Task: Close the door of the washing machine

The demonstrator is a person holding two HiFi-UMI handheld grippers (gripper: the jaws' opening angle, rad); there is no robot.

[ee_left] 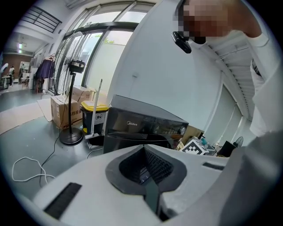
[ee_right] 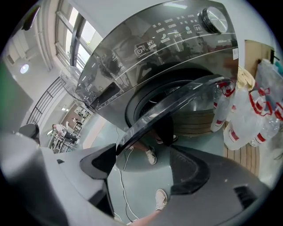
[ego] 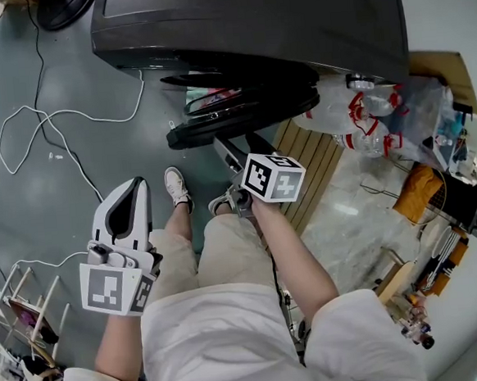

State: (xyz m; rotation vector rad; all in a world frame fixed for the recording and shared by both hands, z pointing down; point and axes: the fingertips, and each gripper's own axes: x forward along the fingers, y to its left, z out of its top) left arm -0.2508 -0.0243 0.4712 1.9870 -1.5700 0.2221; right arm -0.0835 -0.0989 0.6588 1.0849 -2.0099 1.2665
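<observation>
Grey floor (ego: 116,96), washing machine (ego: 250,20). Door (ee_right: 177,106) open, rim just before your right gripper (ee_right: 141,163), jaws apart; left gripper (ego: 132,194) jaws together, farther back.

The washing machine (ego: 250,20) runs off the head view's top edge, and its own top hides most of its front there. In the left gripper view, the left gripper (ee_left: 145,154) covers the machine's lower front. In the right gripper view, the lower end of the door (ee_right: 177,103) slips behind the right gripper (ee_right: 141,154), at the jaw on the picture's left. Whether they touch cannot be told. The panel print (ee_right: 177,31) is too small to read.
</observation>
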